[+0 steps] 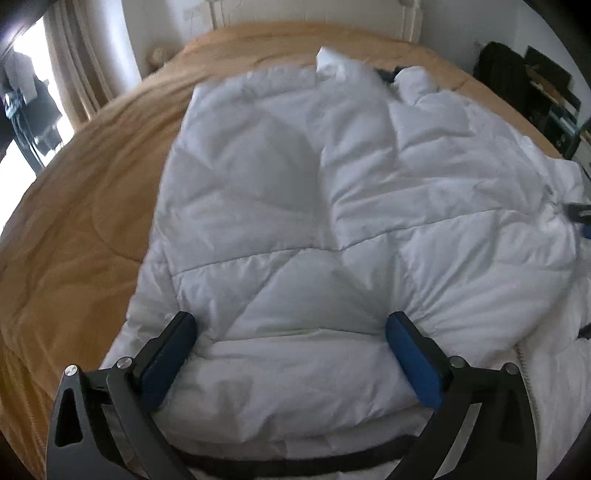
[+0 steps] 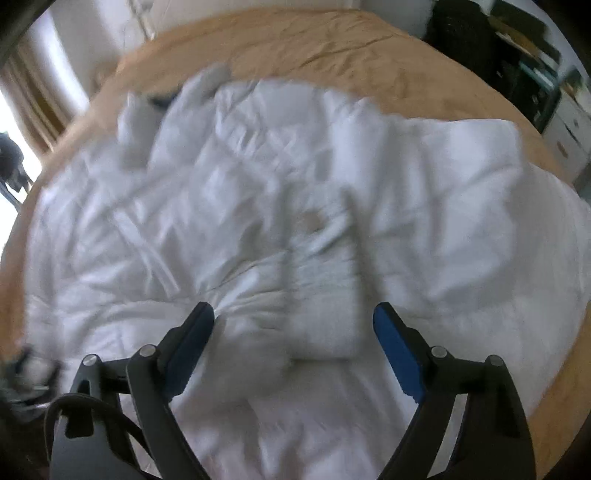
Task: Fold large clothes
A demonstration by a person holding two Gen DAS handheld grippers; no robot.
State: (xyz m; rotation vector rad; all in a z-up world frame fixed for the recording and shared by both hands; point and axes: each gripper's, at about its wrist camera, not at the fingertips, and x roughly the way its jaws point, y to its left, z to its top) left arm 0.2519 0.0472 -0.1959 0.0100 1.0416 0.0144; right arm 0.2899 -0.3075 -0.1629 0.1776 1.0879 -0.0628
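A large white quilted puffer coat [image 1: 314, 192] lies spread on a tan bedspread [image 1: 81, 206]. My left gripper [image 1: 290, 325] is open, its blue pads straddling a puffed fold at the coat's near edge. In the right wrist view the same white coat [image 2: 221, 221] fills the middle, blurred. My right gripper [image 2: 293, 314] is open over a ribbed white cuff or hem band [image 2: 325, 295], one finger on each side of it. The right gripper's tip [image 1: 576, 214] shows at the far right of the left wrist view.
A white headboard [image 1: 406, 18] stands at the far end of the bed. A curtain and bright window [image 1: 48, 92] are on the left. Dark shelving with clutter [image 1: 535, 92] stands to the right of the bed. The tan bedspread [image 2: 332, 44] surrounds the coat.
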